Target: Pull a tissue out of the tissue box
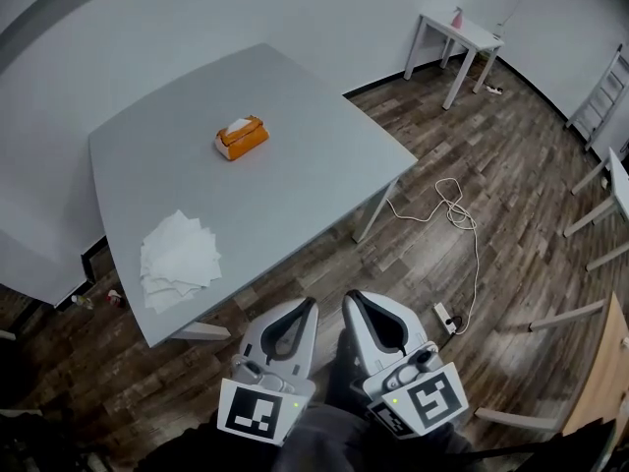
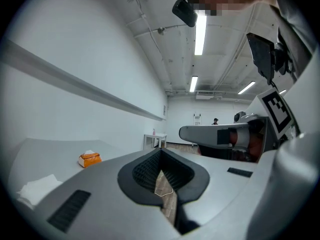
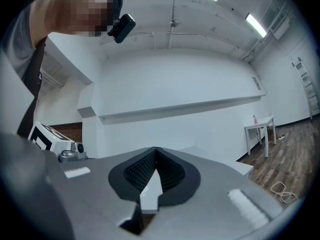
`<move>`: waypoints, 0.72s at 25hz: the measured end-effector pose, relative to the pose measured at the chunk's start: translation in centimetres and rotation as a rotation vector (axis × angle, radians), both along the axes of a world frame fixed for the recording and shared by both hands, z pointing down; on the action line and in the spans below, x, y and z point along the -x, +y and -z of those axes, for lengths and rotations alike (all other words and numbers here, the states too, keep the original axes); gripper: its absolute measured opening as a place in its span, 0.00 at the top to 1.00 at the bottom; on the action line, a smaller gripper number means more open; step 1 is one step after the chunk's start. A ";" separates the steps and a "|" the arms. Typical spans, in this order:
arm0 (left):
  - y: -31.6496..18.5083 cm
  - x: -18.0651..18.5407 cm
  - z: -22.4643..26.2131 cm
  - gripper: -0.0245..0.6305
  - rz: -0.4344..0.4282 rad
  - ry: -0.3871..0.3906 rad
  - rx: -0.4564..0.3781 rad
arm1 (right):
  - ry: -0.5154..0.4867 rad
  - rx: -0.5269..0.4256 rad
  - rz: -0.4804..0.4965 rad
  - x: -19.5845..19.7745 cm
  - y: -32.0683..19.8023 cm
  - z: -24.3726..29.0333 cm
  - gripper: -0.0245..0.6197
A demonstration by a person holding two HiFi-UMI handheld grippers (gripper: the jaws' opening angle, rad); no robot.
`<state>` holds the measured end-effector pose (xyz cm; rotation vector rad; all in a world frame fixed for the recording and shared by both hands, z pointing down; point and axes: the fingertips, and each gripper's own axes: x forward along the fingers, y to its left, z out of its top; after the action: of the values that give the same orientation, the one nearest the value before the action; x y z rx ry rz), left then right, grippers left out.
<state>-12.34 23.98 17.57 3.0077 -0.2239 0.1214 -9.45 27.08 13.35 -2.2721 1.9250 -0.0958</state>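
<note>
Left gripper [image 1: 309, 304], right gripper [image 1: 351, 298]: grey shells (black-padded jaws).

Left hand-held gripper [image 1: 311, 306], right hand-held gripper [image 1: 351, 298] side by side, jaws together

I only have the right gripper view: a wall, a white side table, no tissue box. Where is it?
Observer: The orange tissue box sits on the grey table, toward its far side, with a tissue sticking up from its top.
Operator: Anything else on that table?
Observer: A pile of loose tissues lies near its near left corner, apart from the box.
Operator: Is the left gripper carrying anything?
Observer: No. The left gripper has its jaws together with nothing between them.
</note>
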 end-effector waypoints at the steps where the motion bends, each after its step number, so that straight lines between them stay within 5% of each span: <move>1: -0.4 -1.1 -0.1 0.96 0.012 -0.005 -0.002 | -0.004 0.000 0.010 -1.2 -0.4 -0.3 0.96; 12: -3.9 -15.5 -0.3 0.96 0.204 -0.079 -0.026 | -0.063 0.032 0.182 -17.3 -4.0 -2.4 0.96; 18: -7.2 -18.1 0.0 0.96 0.330 -0.095 -0.024 | -0.073 0.019 0.296 -20.8 -7.8 -2.0 0.96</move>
<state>5.78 16.80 17.62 2.9405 -0.7293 0.2301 11.31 19.33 15.30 -1.9484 2.2142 -0.2304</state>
